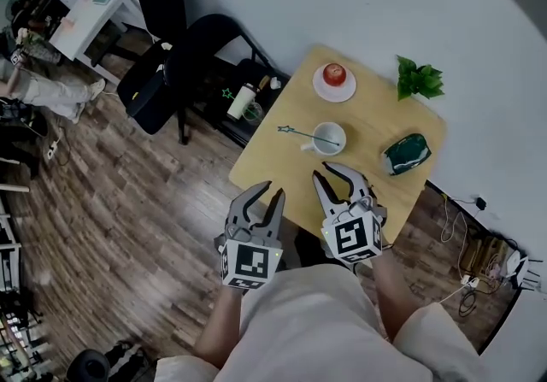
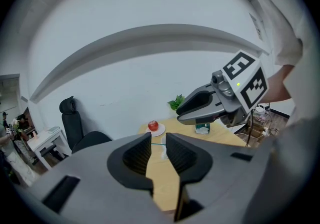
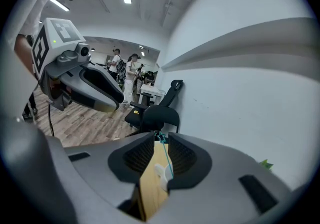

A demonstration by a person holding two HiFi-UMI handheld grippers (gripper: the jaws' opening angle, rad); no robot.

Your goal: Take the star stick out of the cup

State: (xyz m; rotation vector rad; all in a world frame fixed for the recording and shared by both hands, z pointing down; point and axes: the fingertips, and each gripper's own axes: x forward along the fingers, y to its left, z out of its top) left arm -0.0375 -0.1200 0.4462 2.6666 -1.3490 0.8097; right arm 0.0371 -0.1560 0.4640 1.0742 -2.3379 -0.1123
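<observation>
star stick (image 1: 304, 135) lies in the white cup (image 1: 329, 138), its star end leaning out over the rim to the left, above the wooden table (image 1: 265, 162). right gripper (image 1: 324, 171) hovers just short of the cup, jaws partly apart and empty; its own view frames stick and cup in the jaw gap. left gripper (image 1: 272, 191) hangs at the table's near edge, jaws likewise parted on nothing (its view shows the right gripper side-on). the head view adds what the right gripper view lacks: apple (image 1: 334, 73) on a plate (image 1: 318, 85), dark green object (image 1: 406, 154), plant (image 1: 419, 79) whole
</observation>
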